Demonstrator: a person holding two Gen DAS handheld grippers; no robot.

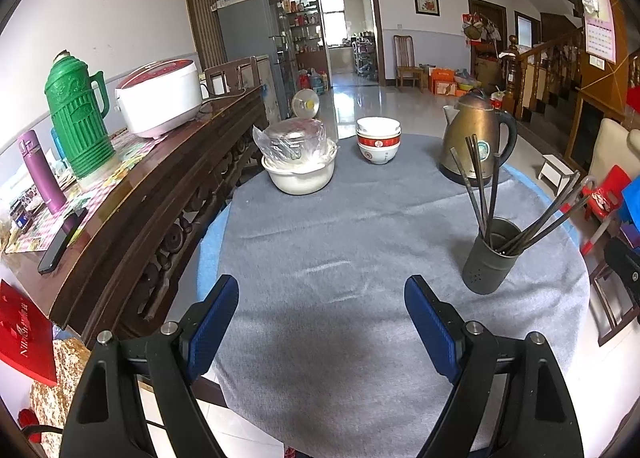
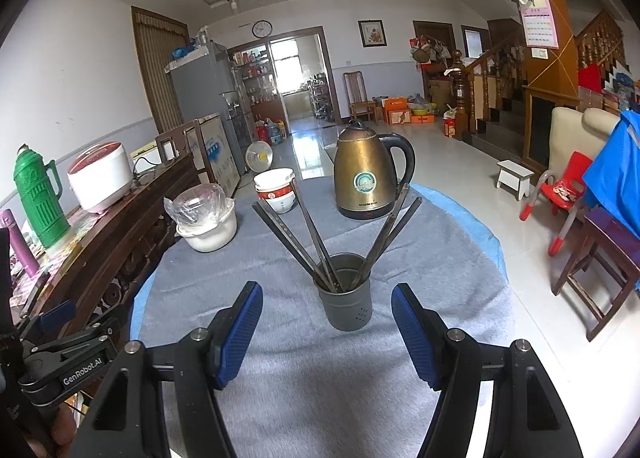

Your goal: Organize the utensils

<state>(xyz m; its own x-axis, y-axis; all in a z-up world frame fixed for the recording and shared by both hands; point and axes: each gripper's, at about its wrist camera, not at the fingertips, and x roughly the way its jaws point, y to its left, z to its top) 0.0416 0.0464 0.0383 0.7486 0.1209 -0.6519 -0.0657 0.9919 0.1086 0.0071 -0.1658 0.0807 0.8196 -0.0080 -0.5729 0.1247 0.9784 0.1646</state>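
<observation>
Both claws are released, with nothing between their blue pads. The right claw [image 2: 327, 332] hangs over the grey cloth [image 2: 280, 370] on the round surface [image 2: 486, 236], and the cup [image 2: 347, 293] stands right in front of it, just past its tips and apart from them. Dark chopsticks [image 2: 308, 225] stick out of the cup, some leaning left and some leaning right. Farther ahead of this claw, a little to the right, is the brass kettle [image 2: 366, 177]. Ahead and to its left is a stack of bowls [image 2: 276, 189], and more to the left a white pot [image 2: 208, 232] with a thing wrapped in clear plastic [image 2: 198, 203] sitting in it. The left claw [image 1: 322, 308] hangs over a bare part of the cloth. The cup [image 1: 491, 258] is ahead of it and off to the right, well apart from it. Far ahead are the pot [image 1: 300, 173] and the bowls [image 1: 378, 139], and the kettle [image 1: 474, 137] is behind the cup. On the side table to the left of this claw stand a green flask [image 1: 78, 113] and a rice cooker [image 1: 160, 95].
</observation>
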